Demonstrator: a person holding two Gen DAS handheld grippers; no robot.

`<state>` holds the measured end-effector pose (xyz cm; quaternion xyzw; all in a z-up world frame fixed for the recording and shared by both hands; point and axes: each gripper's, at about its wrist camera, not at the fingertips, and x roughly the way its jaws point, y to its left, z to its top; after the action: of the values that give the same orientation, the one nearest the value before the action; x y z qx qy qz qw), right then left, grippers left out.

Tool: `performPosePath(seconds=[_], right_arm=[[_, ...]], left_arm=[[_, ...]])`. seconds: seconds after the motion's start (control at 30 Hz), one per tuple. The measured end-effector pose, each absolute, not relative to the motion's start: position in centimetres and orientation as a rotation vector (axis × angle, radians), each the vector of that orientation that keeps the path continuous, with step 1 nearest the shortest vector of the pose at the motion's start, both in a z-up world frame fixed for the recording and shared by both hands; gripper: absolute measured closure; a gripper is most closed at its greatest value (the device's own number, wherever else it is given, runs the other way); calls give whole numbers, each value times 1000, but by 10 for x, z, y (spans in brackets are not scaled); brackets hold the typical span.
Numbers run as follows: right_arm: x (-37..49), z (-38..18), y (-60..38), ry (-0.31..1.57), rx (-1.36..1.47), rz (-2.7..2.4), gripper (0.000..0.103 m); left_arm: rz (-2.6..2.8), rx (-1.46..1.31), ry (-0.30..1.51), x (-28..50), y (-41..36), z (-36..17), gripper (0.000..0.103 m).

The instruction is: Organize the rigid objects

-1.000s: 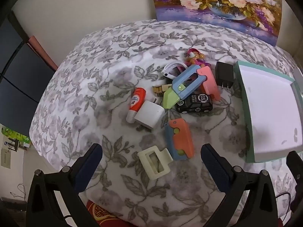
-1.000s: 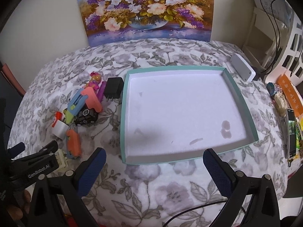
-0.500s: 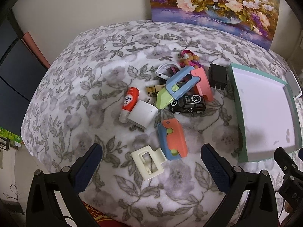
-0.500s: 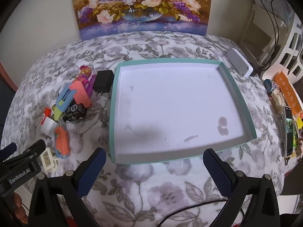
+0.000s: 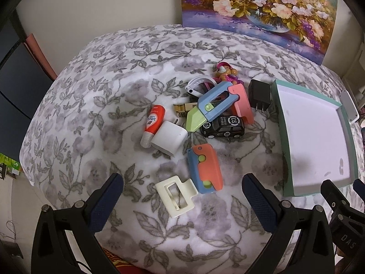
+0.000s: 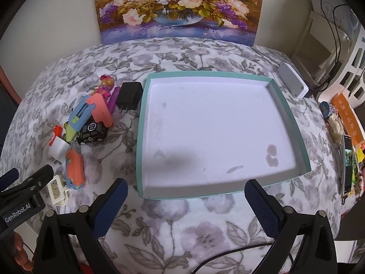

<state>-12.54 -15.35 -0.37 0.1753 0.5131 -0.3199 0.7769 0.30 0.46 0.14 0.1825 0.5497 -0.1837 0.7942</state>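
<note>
A: What does the left wrist view show?

B: The left tongs (image 5: 182, 191) hang over the floral-covered counter (image 5: 91, 114) with their pads wide apart and nothing between them. Just ahead lies a cream clip (image 5: 175, 195), touching an orange-and-blue toy knife (image 5: 205, 167). Farther on are a white charger (image 5: 170, 137) beside an orange-capped tube (image 5: 152, 124), a black toy car (image 5: 223, 126), and a second toy knife (image 5: 219, 105) lying over the car. A black charger (image 5: 259, 97) sits just beside the teal tray (image 5: 279, 114), with a small doll (image 5: 225, 70) behind the pile.

A: And the right wrist view?

B: The right tongs (image 6: 186, 202) also stand apart, holding nothing, hovering near the tray's (image 6: 141, 137) front rim. The tray holds none of the objects; only faint stains mark its white floor. The pile lies left of it, the black charger (image 6: 129, 96) nearest its wall. The left tongs' (image 6: 29, 180) tip shows at the left edge. A flower painting (image 6: 178, 6) leans at the back.
</note>
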Motion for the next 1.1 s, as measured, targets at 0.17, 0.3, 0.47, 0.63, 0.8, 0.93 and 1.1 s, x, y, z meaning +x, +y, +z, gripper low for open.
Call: performPosePath(seconds=[0.17, 0.3, 0.47, 0.63, 0.8, 0.93, 1.1], right_arm=[[-126, -3, -152, 1103, 371, -692, 0], [-126, -2, -152, 1103, 372, -693, 0], [-126, -2, -152, 1102, 371, -691, 0], [-125, -2, -152, 1103, 369, -690, 0], [-125, -2, -151, 1103, 367, -687, 0], [-125, -2, -151, 1104, 367, -688, 0], [-118, 2, -148, 1061, 392, -653, 0]], left_arm=[[-396, 389, 1179, 3, 4, 2, 0], [-398, 385, 1177, 3, 5, 2, 0], [-399, 384, 1177, 3, 5, 2, 0], [-396, 387, 1179, 3, 4, 2, 0], [-396, 389, 1179, 3, 4, 2, 0], [-409, 363, 1179, 4, 6, 4, 0], [-360, 298, 1195, 21, 26, 5, 0]])
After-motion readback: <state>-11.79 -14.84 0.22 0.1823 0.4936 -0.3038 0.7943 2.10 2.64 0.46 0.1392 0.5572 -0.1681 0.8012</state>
